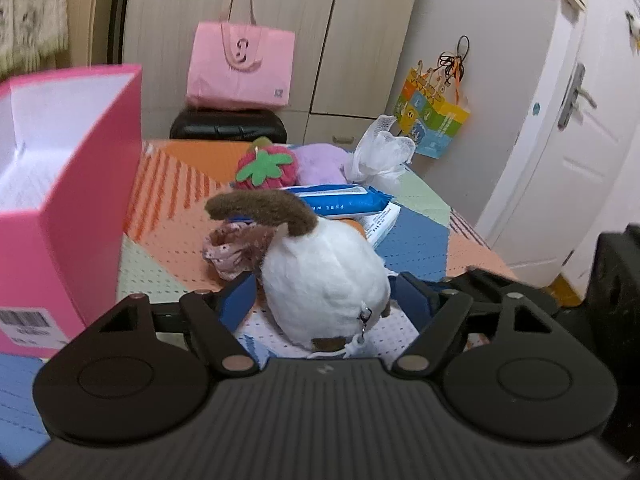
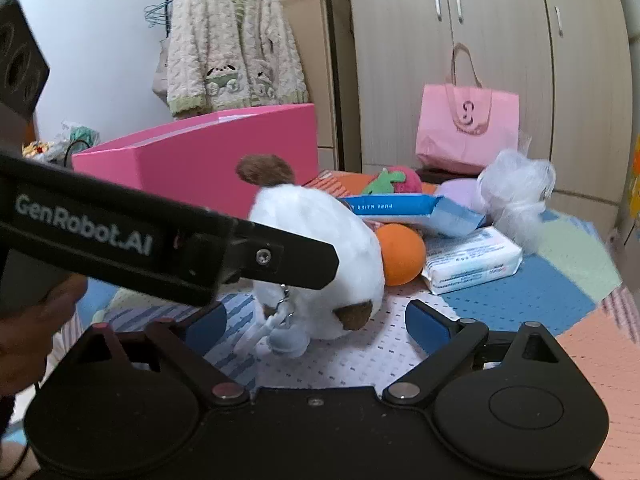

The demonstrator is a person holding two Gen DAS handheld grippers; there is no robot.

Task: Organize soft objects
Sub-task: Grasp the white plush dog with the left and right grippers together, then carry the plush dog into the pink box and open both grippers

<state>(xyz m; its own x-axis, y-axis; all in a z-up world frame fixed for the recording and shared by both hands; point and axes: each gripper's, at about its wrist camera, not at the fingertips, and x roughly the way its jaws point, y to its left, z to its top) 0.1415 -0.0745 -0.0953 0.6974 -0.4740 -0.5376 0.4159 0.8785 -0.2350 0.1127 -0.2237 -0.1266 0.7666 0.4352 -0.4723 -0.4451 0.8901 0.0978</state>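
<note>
The white plush toy (image 1: 326, 280) with the brown tail is sitting on the patchwork mat (image 1: 416, 240), right between the blue pads of the left gripper (image 1: 334, 294). Those jaws are spread wide, one pad on each side of the toy's lower body. I can't tell for sure whether the pads are touching the fur or sitting just beside it, but nothing looks squeezed. The brown tail curls up and away from the gripper, and a little clip and white charm hang off the end nearest the camera.

From the right wrist view, the same toy (image 2: 320, 256) sits just ahead of the right gripper (image 2: 316, 326), a bit toward its left pad. The jaws there are released too, with nothing in them. The left gripper's black arm (image 2: 160, 240) crosses in front of the toy in that view.

Other stuff: an open pink box (image 1: 68, 208) stands to the left of the toy, close by. Behind the toy there's a frilly pink fabric thing (image 1: 230, 256), an orange ball (image 2: 400, 254), a blue wipes pack (image 1: 340, 200), a white tissue pack (image 2: 472, 266), a strawberry plush (image 1: 266, 164), a lilac plush (image 1: 320, 164) and a crumpled white plastic bag (image 1: 380, 154), all bunched together on the mat.
</note>
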